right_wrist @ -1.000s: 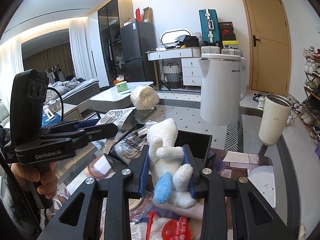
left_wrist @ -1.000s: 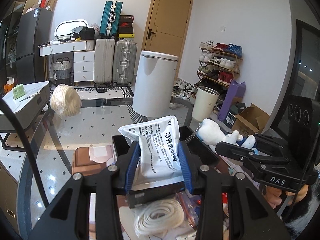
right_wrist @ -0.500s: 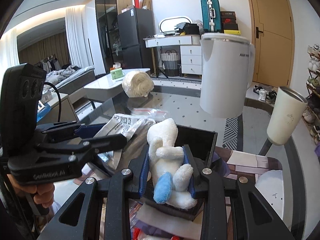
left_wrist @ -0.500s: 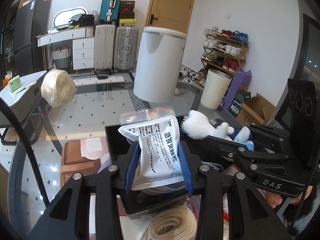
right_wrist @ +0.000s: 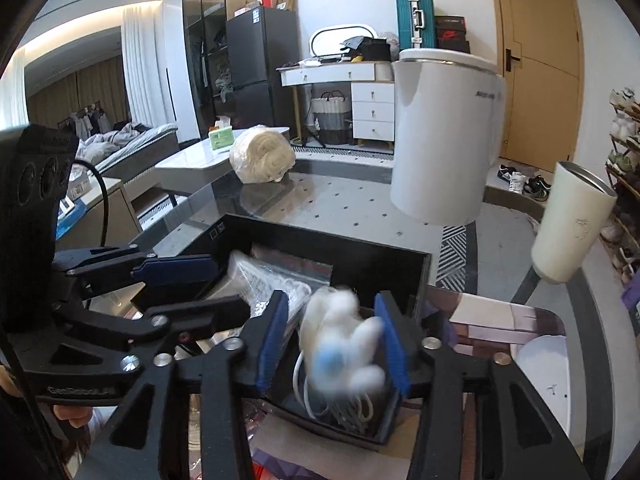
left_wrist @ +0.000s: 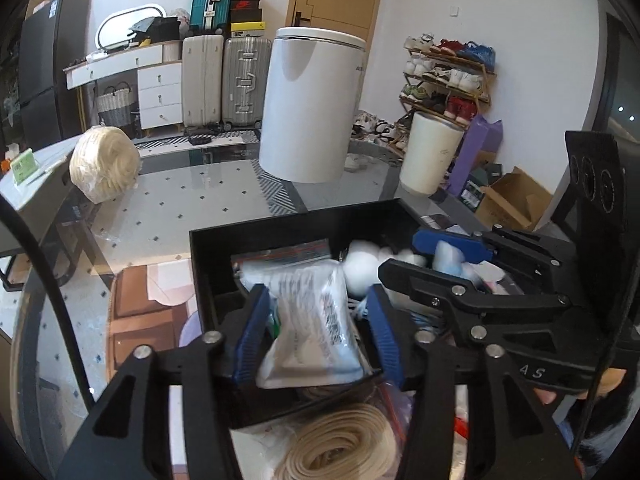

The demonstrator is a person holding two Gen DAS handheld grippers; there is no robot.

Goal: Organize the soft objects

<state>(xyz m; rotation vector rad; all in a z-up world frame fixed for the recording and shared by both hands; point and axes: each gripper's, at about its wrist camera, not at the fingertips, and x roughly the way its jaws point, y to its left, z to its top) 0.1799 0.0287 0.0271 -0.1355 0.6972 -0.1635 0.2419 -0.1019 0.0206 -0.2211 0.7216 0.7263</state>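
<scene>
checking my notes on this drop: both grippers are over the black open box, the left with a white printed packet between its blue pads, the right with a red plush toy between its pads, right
Not quite: the plush toy between the right gripper pads is white with a blue patch, not red, as the right wrist view shows. The rest holds: both grippers hang over the black open box, and the left gripper has the white printed packet between its blue pads. Both sets of jaws have just been opening.

White walls enclose the room, with a tan wooden door (right_wrist: 536, 60) at the back. Silver and teal hard-shell suitcases (left_wrist: 224, 76) stand beside a white drawer dresser (left_wrist: 158, 94). A wooden shoe rack (left_wrist: 448, 76) lines the right wall; ceiling lights glow above beige curtains (right_wrist: 52, 100).
</scene>
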